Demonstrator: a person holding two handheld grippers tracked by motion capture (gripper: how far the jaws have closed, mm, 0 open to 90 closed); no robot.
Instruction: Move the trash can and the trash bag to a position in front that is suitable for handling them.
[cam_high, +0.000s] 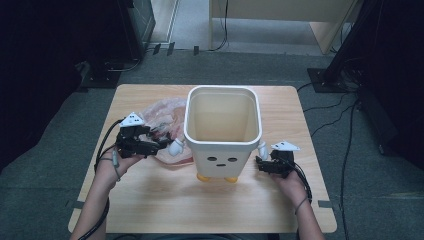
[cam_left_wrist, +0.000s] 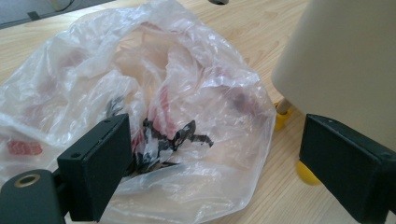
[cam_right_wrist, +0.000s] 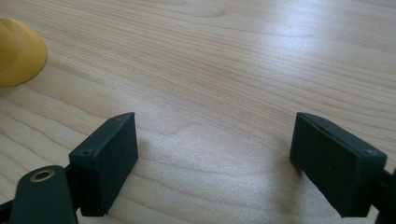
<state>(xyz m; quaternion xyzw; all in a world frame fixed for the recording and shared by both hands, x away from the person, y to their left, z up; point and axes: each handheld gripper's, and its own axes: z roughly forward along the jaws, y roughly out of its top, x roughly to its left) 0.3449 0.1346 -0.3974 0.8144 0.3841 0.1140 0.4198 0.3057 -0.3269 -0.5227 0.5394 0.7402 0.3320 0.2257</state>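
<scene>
A white bin (cam_high: 223, 127) with a small face, little white arms and yellow feet stands mid-table. A crumpled clear plastic bag (cam_high: 162, 120) with red and black print lies to its left. My left gripper (cam_high: 161, 144) is open at the bag's near edge, beside the bin's left arm. In the left gripper view the bag (cam_left_wrist: 140, 107) spreads between and beyond the wide jaws, with the bin's wall (cam_left_wrist: 345, 65) at the right. My right gripper (cam_high: 260, 165) is open by the bin's right side. The right gripper view has bare wood between its jaws and a yellow foot (cam_right_wrist: 18, 51).
The wooden table (cam_high: 150, 200) has bare room in front of the bin. Grey carpet surrounds it, with cables (cam_high: 345, 125) trailing on the right, a black stand base (cam_high: 327, 80) at the back right and dark equipment (cam_high: 107, 70) at the back left.
</scene>
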